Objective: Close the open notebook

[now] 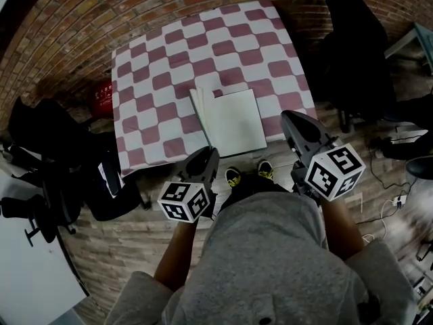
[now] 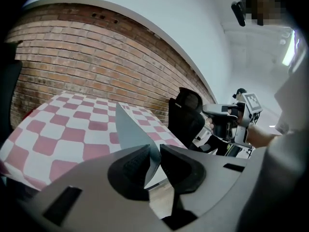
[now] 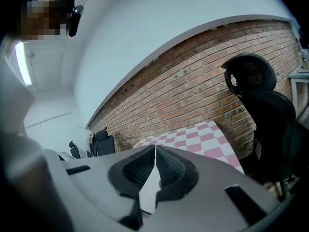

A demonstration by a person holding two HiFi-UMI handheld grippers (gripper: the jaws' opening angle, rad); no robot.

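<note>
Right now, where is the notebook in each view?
Head view: notebook at centre, on the checked tablecloth, just ahead of the left gripper.
Left gripper view: its raised leaf stands centre, pinched between that gripper's pads.
Right gripper view: cannot tell; only a pale patch below the shut right gripper.
Shared landmark: the checked tablecloth.

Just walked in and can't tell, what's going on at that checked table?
A person with a hand-held gripper in each hand is working on a white open notebook that lies on the pink-and-white checked tablecloth. The left claw is pinched on a thin grey leaf of it, which stands up off the book. The right claw is shut and empty, apart from the notebook on its right side.
</note>
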